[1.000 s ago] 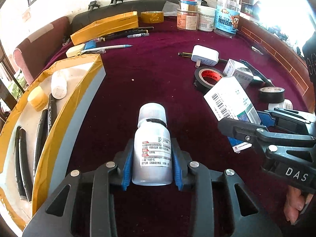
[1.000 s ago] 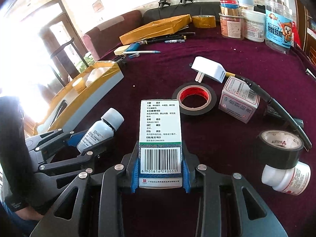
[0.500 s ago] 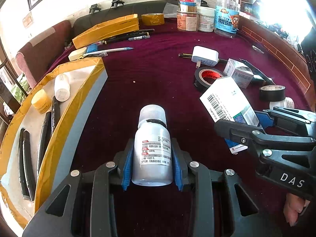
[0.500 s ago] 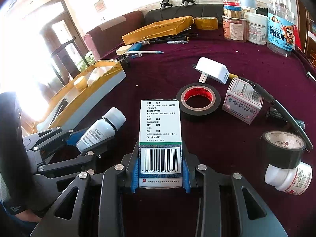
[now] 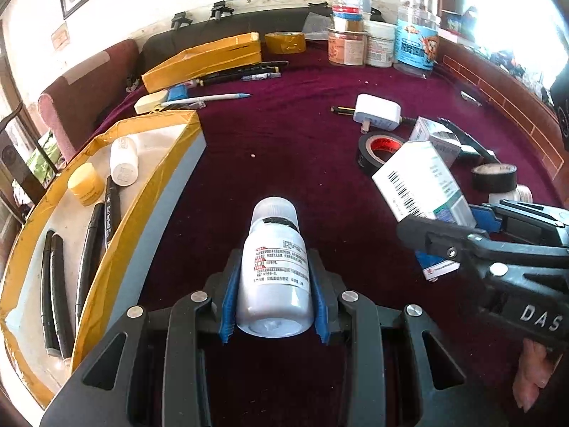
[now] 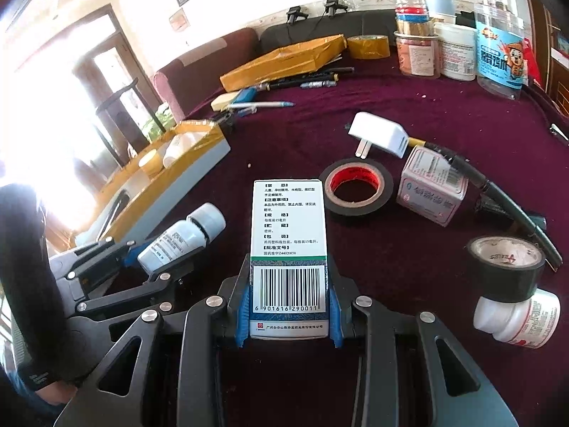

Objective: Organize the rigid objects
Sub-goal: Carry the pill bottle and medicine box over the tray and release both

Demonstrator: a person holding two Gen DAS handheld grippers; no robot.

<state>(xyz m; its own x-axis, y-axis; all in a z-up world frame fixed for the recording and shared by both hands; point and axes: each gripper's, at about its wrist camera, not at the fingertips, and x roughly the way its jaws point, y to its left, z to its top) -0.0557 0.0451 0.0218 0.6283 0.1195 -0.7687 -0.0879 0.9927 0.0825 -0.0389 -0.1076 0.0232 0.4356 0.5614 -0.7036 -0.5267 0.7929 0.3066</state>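
My left gripper (image 5: 274, 267) is shut on a white pill bottle (image 5: 274, 270), cap pointing away, held above the maroon tablecloth. My right gripper (image 6: 288, 277) is shut on a white medicine box with a barcode (image 6: 288, 235). Each gripper shows in the other view: the right gripper (image 5: 473, 220) with the box (image 5: 419, 185) at the right, the left gripper (image 6: 149, 252) with the bottle (image 6: 181, 238) at the left. A tape-edged tray (image 5: 160, 185) lies to the left, holding black markers (image 5: 92, 235), a white bottle (image 5: 123, 165) and a yellow jar (image 5: 85, 183).
Loose on the cloth: a red-cored tape roll (image 6: 355, 186), a white charger (image 6: 380, 135), a pink-white box (image 6: 432, 188), a black tape roll (image 6: 506, 267) on a white bottle (image 6: 519, 320), a black cable (image 6: 498, 195). Jars (image 6: 458, 49), yellow tape (image 6: 368, 46), a yellow package (image 6: 284, 60) and pens (image 6: 309, 76) stand far back.
Both grippers keep their grips and barely move. The view has tilted slightly, so the table items sit a little lower in both frames.
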